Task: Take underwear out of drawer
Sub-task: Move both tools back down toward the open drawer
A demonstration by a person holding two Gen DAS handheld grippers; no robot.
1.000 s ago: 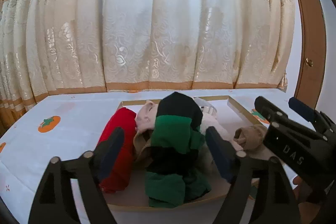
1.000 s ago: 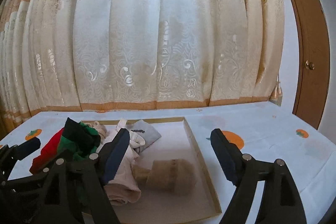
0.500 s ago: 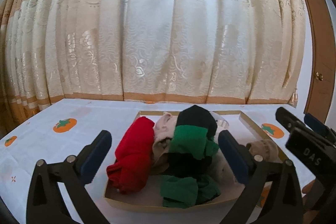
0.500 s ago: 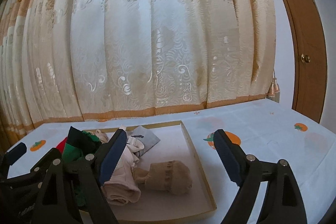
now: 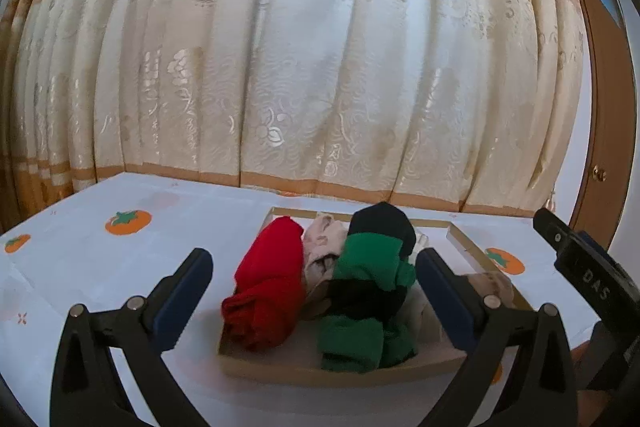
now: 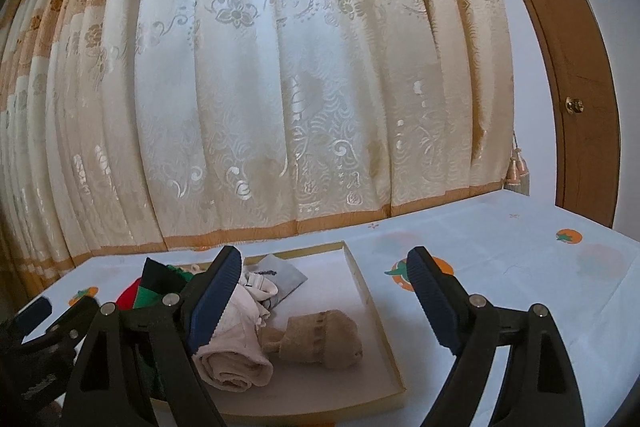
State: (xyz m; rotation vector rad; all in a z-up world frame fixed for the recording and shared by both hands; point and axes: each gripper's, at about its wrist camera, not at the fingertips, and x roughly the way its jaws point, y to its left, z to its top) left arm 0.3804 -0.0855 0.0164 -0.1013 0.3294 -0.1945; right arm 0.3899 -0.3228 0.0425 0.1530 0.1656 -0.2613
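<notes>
While both claws gape wide and hold nothing, the drawer (image 5: 460, 233) sits ahead of them. Red underwear (image 5: 270, 279) lies between the left claw (image 5: 314, 287) fingers; the right claw (image 6: 324, 291) frames a tan bundle (image 6: 320, 341).

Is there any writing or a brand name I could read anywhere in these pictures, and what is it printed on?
"DAS": white letters on the black body of the right gripper, seen at the right edge of the left wrist view.
A small dark mark on the grey folded cloth in the drawer: too small to read.
Nothing else is readable.
</notes>
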